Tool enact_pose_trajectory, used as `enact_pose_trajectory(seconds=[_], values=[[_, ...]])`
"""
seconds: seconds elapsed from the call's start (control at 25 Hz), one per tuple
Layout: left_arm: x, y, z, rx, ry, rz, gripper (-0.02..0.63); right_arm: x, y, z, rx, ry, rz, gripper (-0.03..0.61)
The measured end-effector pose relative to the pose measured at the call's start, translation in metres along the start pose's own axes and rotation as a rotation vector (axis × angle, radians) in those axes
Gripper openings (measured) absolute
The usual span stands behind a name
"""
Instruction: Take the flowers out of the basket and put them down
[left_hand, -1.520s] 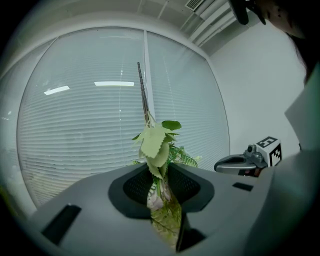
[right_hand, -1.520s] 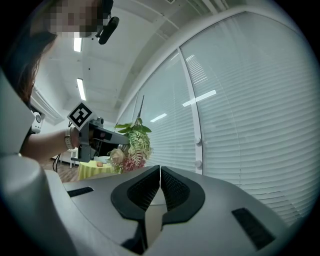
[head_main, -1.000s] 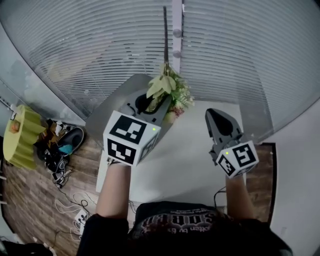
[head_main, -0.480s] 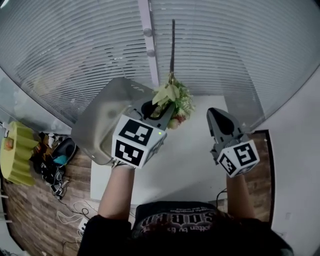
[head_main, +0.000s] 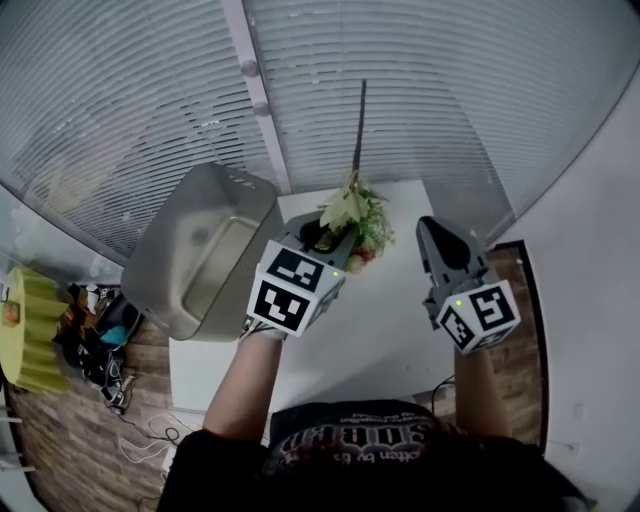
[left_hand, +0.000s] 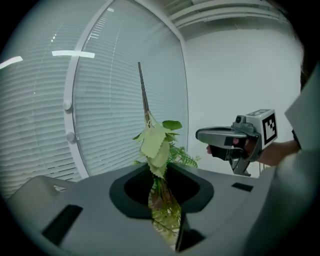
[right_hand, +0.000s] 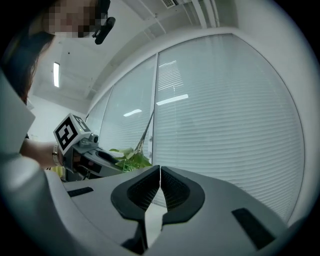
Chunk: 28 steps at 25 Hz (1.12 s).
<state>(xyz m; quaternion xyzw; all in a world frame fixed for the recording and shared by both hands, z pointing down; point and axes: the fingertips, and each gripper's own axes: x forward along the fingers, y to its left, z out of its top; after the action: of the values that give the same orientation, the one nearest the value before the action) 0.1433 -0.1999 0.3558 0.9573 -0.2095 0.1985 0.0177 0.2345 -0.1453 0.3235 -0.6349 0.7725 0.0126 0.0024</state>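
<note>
Swung away from the basket (head_main: 175, 262), the left tongs (head_main: 330, 236) now sit over the bare white worktop (head_main: 392, 330) rather than above the bin. They pinch the flowers (head_main: 357, 204) by the leafy head, nearly closed on the thin bunch, so the bare stem pokes out past the tips towards the blinds (head_main: 460, 100). That low, forward tilt looks meant for laying the bunch flat. Just to their right, the right tongs (head_main: 430, 226) are pressed together and empty, kept out of the way. The basket lies well off to the left tongs' left.
</note>
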Motion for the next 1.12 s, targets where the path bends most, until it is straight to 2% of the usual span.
enact_pose_trajectory(seconds=[0.2, 0.4, 0.8, 1.0, 1.12], values=[[0.026, -0.012, -0.032, -0.003, 0.088, -0.028, 0.087, -0.011, -0.013, -0.009, 0.014, 0.012, -0.03, 0.029], [0.057, -0.016, -0.072, -0.046, 0.159, -0.056, 0.086, -0.011, -0.023, -0.021, 0.026, 0.02, -0.044, 0.028], [0.09, -0.038, -0.149, -0.084, 0.332, -0.105, 0.086, -0.024, -0.031, -0.023, 0.024, 0.044, -0.074, 0.028], [0.098, -0.042, -0.176, -0.074, 0.404, -0.113, 0.086, -0.03, -0.033, -0.026, 0.027, 0.052, -0.087, 0.028], [0.105, -0.046, -0.184, -0.068, 0.416, -0.131, 0.092, -0.032, -0.034, -0.027, 0.026, 0.054, -0.096, 0.028]])
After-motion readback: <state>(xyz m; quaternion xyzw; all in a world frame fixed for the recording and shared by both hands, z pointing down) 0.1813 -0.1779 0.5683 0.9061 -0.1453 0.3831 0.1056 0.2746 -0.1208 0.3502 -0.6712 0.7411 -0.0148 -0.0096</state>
